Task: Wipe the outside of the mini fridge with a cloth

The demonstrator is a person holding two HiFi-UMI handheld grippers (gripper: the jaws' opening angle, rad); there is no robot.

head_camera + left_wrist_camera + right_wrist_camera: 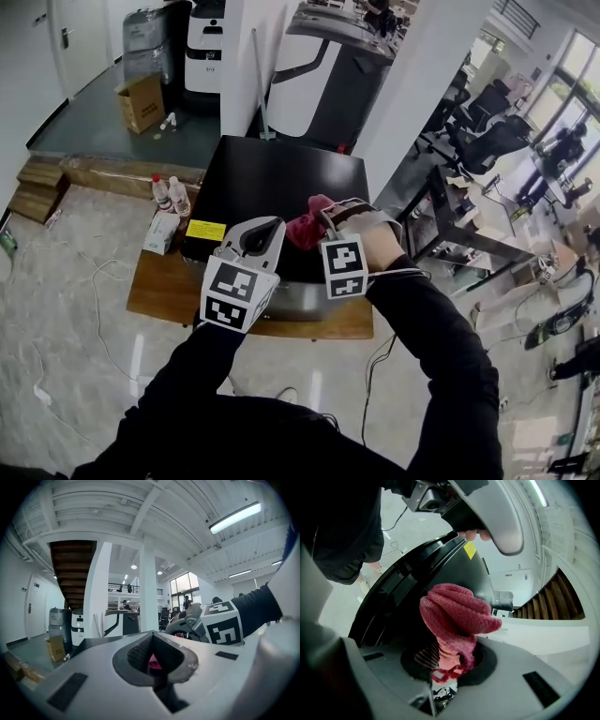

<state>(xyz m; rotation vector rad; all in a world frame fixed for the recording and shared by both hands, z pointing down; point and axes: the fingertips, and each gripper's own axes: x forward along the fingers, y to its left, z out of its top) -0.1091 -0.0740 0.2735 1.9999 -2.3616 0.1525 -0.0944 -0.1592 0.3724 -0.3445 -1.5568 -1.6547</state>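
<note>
The black mini fridge [281, 178] stands on a low wooden platform [157, 286], with a yellow label [205, 230] at its front left corner. My right gripper [323, 223] is shut on a bunched red cloth [306, 231] just above the front edge of the fridge top. In the right gripper view the cloth [454, 613] bulges out of the right gripper [445, 660], with the fridge [412, 583] behind it. My left gripper [258, 239] hovers beside the cloth over the front left of the fridge. In its own view the left gripper [152, 660] is shut, with a pink sliver showing in the notch.
Two small bottles [171, 195] and a white box [161, 232] sit on the platform left of the fridge. A cardboard box [141, 101] stands further back. Cables [98, 281] trail over the floor at left. A white pillar [412, 84] and a desk [469, 234] stand to the right.
</note>
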